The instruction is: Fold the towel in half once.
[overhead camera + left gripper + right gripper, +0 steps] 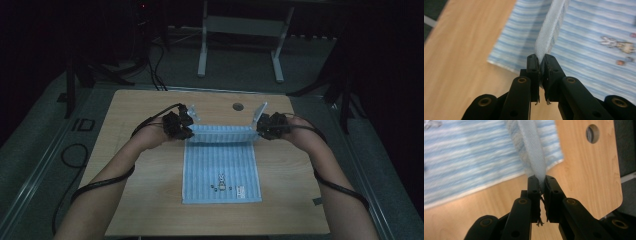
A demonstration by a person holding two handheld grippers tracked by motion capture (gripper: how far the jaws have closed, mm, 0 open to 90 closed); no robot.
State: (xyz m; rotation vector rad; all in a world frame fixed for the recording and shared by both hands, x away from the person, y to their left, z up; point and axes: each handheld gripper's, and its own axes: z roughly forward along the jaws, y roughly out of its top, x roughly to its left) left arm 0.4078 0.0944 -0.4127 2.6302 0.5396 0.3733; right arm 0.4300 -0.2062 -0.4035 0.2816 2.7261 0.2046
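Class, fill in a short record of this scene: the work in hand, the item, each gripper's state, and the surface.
work: folding a towel
item: blue striped towel, far edge lifted off the table
left gripper: shut on the towel's far left corner
right gripper: shut on the towel's far right corner
surface: wooden table, with a round hole near its far edge

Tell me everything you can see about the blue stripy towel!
The towel is soft-looking cloth with light blue and white stripes and a small cartoon picture near the edge closest to the person. It lies flat on the wooden table, except for its far edge, which is lifted and folded toward the person. The left hand-held gripper and the right hand-held gripper each pinch one far corner, jaws shut on the cloth.
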